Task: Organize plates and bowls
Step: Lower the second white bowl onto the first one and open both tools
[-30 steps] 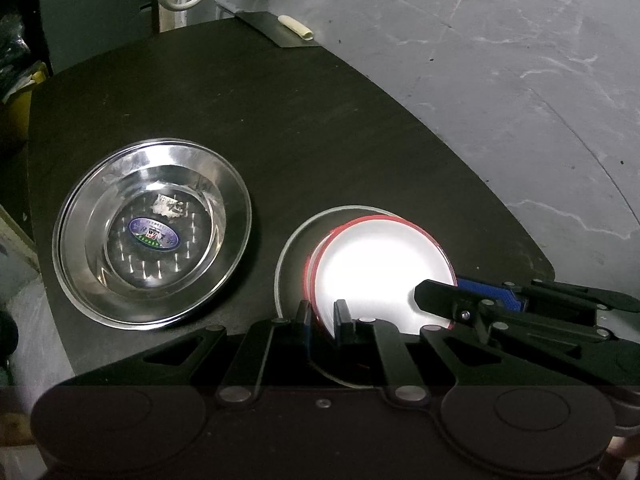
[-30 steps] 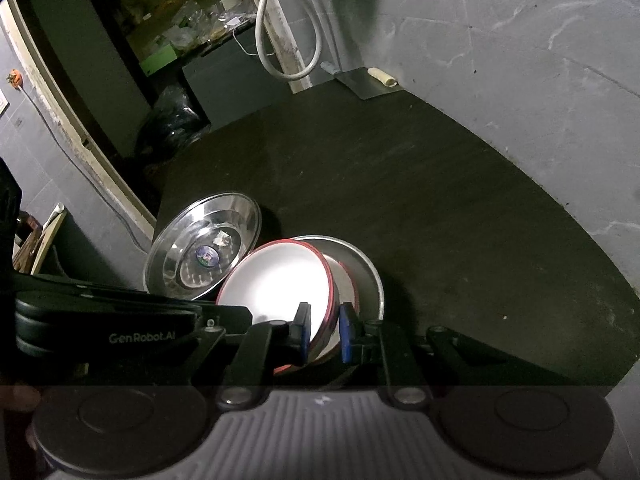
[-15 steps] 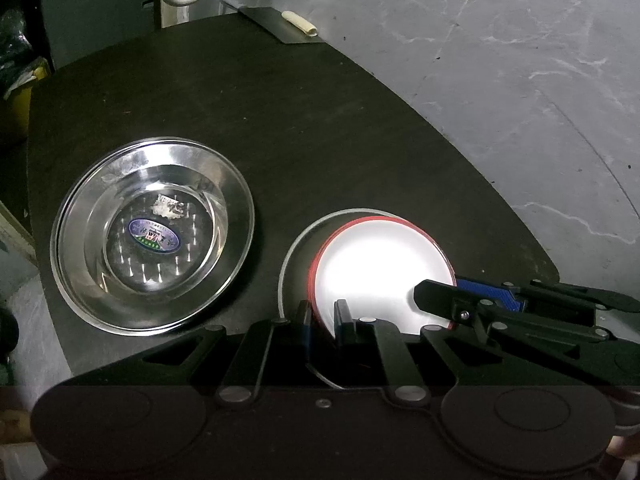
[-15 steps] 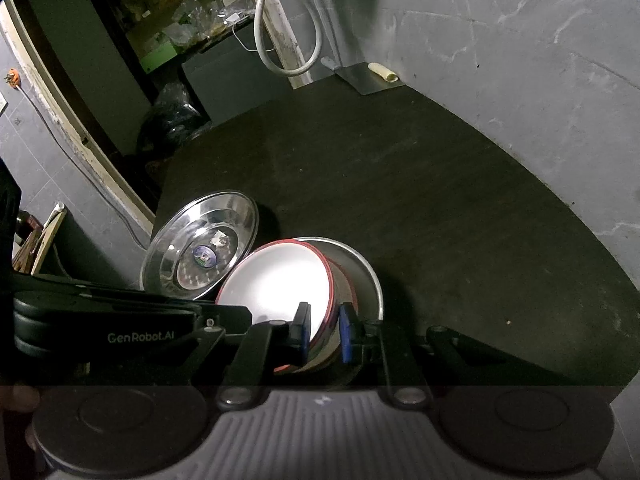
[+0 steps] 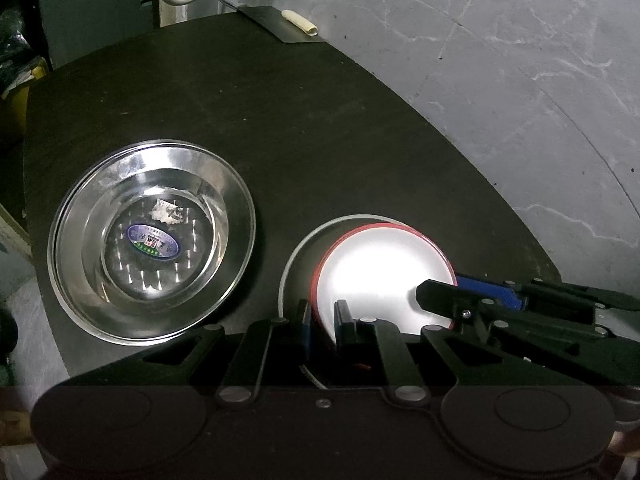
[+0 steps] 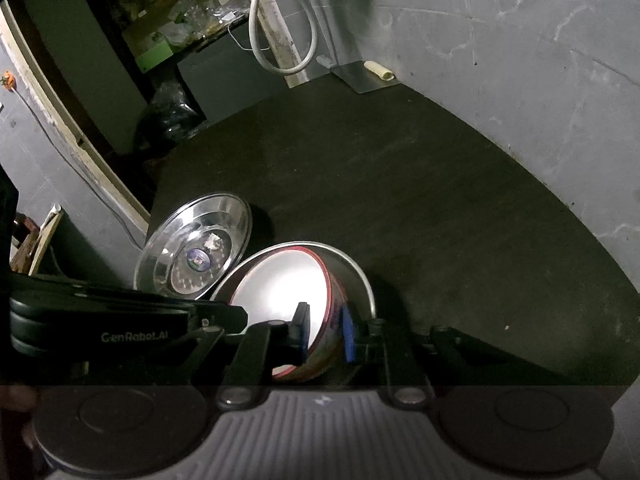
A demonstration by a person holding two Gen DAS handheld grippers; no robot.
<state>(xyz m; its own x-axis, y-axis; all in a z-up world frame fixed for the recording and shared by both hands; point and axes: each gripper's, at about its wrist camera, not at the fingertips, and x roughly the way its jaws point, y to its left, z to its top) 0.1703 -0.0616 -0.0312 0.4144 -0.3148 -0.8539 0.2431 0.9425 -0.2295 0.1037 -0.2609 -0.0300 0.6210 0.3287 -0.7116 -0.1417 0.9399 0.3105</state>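
Both grippers, left (image 5: 322, 320) and right (image 6: 325, 330), pinched the red-rimmed white bowl (image 5: 380, 276), nested in a steel plate (image 6: 356, 280). Shiny steel dish (image 5: 152, 240) sat beside, unstacked, so probably halfway.

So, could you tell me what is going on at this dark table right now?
A person holding two grippers is sorting dishes. Both the left gripper and the right gripper are closed on the rim of a red-rimmed white bowl, which sits tilted inside a shallow steel plate on the dark round table. A wide steel bowl with a blue sticker sits beside them, untouched.
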